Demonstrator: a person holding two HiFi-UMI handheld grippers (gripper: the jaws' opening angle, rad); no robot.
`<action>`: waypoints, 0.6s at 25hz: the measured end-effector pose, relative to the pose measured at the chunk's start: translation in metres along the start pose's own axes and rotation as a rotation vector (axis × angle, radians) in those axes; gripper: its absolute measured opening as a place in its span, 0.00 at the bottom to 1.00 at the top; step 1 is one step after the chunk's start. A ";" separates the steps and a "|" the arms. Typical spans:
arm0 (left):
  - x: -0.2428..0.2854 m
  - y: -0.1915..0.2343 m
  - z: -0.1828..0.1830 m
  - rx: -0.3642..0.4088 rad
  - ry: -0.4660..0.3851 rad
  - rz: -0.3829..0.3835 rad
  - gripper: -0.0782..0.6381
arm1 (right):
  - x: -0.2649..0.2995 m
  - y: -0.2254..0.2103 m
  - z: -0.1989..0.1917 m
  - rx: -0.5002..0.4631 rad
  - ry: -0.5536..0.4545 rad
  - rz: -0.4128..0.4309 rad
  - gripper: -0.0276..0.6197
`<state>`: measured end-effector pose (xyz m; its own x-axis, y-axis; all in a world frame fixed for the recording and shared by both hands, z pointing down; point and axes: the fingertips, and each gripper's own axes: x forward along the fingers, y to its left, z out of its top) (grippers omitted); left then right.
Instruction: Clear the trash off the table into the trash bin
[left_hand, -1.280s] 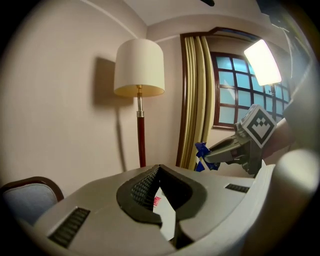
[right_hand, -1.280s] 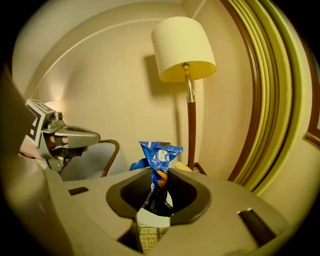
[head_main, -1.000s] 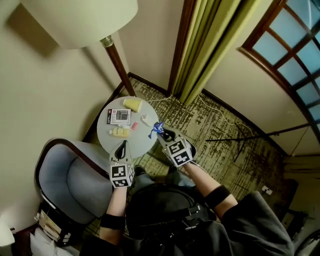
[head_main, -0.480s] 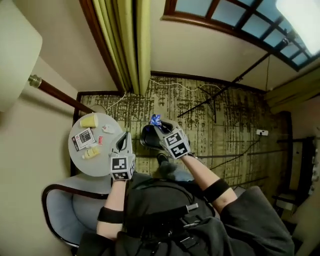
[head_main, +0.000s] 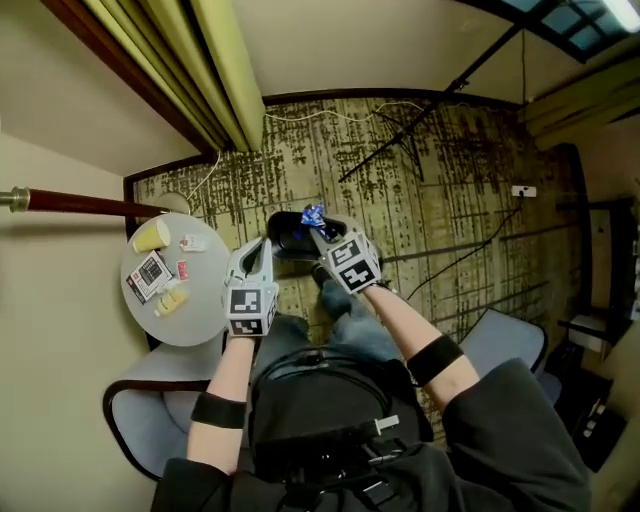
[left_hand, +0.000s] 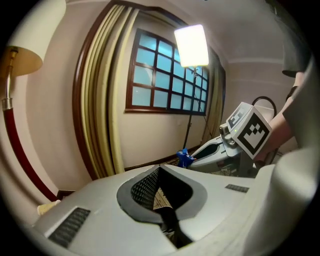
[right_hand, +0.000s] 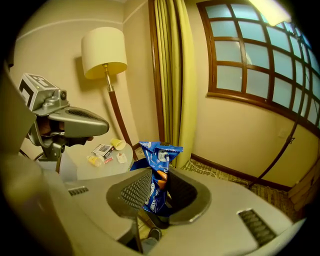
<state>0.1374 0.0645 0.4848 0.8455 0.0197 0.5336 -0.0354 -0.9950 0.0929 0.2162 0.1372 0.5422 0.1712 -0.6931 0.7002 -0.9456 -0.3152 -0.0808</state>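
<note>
Head view, far left: the lamp pole (head_main: 80, 204) is cut off by the frame edge, and the chair (head_main: 140, 425) at lower left is partly covered by the person's arm. On the round tabletop (head_main: 200, 315) at centre-left, the items are too small to be told apart beyond a yellow cup (head_main: 151, 236), a printed box (head_main: 149, 275) and a pale yellow piece (head_main: 172, 298). The dark trash bin (head_main: 290, 236) at upper centre is largely hidden behind both grippers; only part of its rim is shown.

The left gripper (head_main: 262, 246) (left_hand: 160, 169) is clenched w/ nothing between its jaws, just right of the tabletop. The right gripper (head_main: 318, 232) (right_hand: 156, 189) is clamped on a blue wrapper (head_main: 312, 215) (right_hand: 159, 159): crinkled, glossy, white print, an orange patch approx. mid-height, its top sticking up past the jaws. In the head view the wrapper overlaps the bin's upper rim.

The tabletop is hemmed in by the wall & curtain (head_main: 205, 70) at upper left. The patterned carpet (head_main: 470, 180) right of the bin is open, apart from thin cables (head_main: 462, 258).
</note>
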 end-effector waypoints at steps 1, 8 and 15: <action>0.011 -0.001 -0.009 -0.001 0.017 -0.012 0.11 | 0.011 -0.001 -0.013 0.011 0.021 0.006 0.21; 0.100 0.002 -0.100 -0.011 0.136 -0.067 0.11 | 0.111 -0.012 -0.115 0.067 0.128 0.024 0.21; 0.181 0.017 -0.217 -0.055 0.228 -0.057 0.11 | 0.213 -0.019 -0.226 0.127 0.220 0.038 0.21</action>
<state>0.1745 0.0719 0.7658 0.7052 0.1036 0.7014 -0.0254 -0.9849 0.1710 0.2080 0.1420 0.8537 0.0591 -0.5529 0.8312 -0.9053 -0.3805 -0.1887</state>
